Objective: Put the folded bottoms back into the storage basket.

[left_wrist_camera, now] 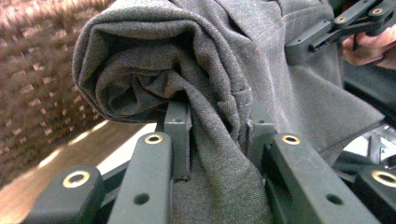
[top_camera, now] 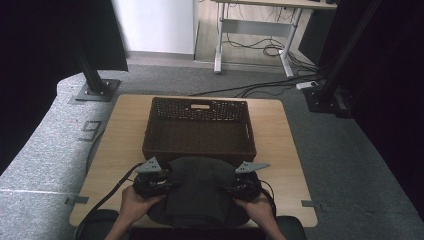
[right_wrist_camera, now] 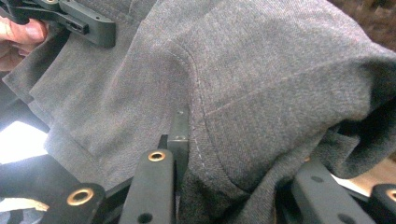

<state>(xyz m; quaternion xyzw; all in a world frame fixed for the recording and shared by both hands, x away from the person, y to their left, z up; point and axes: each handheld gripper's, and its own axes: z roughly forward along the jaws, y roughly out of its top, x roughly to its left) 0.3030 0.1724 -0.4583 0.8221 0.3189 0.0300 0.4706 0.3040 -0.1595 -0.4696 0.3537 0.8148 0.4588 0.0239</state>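
Gripping one folded dark grey woven garment [top_camera: 197, 187] from both sides, the left claw [top_camera: 167, 184] and the right claw [top_camera: 227, 189] each have their black jaws closed on a bunch of its cloth. The garment is at the near edge of the pale wooden counter [top_camera: 120, 135], between the person's two hands, with its far edge touching or overlapping the near rim of the one dark brown rectangular wicker basket [top_camera: 200, 142]. That near rim stands directly between the garment and the basket's hollow. In the left gripper view the cloth [left_wrist_camera: 187, 70] bulges as a thick roll above the jaws, with the basket's weave [left_wrist_camera: 32, 70] just behind it and the other claw clamped on the far side at top right. The right gripper view shows a stitched seam of the garment [right_wrist_camera: 243, 84] pinched between its jaws. Beyond the counter lie grey carpet [top_camera: 350, 150], two black stand bases, loose cables and a white desk frame [top_camera: 255, 30].
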